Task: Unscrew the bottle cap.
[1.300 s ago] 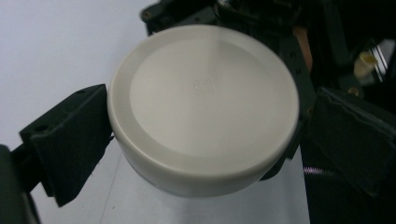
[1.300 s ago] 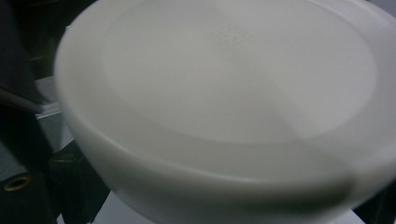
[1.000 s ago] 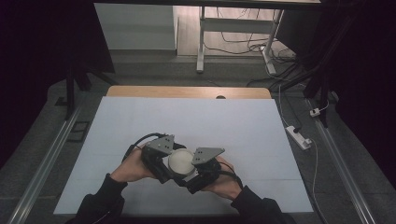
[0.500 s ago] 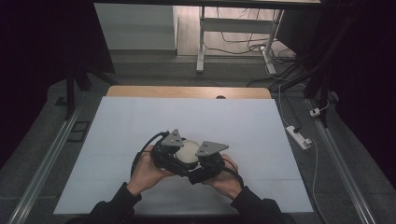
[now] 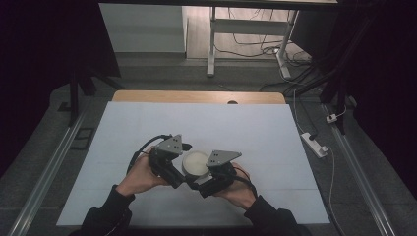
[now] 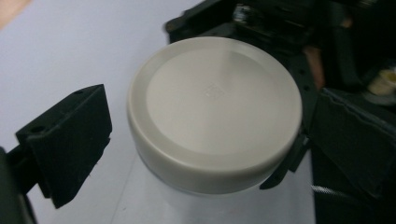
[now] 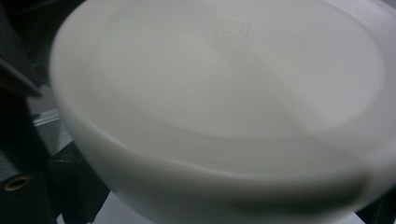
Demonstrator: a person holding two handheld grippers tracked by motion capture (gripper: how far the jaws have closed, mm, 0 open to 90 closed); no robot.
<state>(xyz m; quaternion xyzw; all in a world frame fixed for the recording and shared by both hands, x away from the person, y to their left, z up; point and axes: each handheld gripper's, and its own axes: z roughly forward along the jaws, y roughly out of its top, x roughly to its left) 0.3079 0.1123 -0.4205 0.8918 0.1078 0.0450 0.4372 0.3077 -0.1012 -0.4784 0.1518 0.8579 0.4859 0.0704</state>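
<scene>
1. I am looking at the white rectangular table mat [image 5: 275,147], where the round jar with the cream plastic lid [image 5: 195,163] is sitting just below frame centre, squarely between my two hands.
2. I am holding the left gripper [image 5: 173,169] against the jar's left side; in the left gripper view its jaws are standing wide, the left jaw clear of the lid [image 6: 215,109].
3. I am pressing the right gripper [image 5: 212,178] in from the lower right; its grip I cannot tell.

High view: above, facing forward and down, far.
Gripper views: close along jaws.
Shared: white lid [image 5: 195,162].
</scene>
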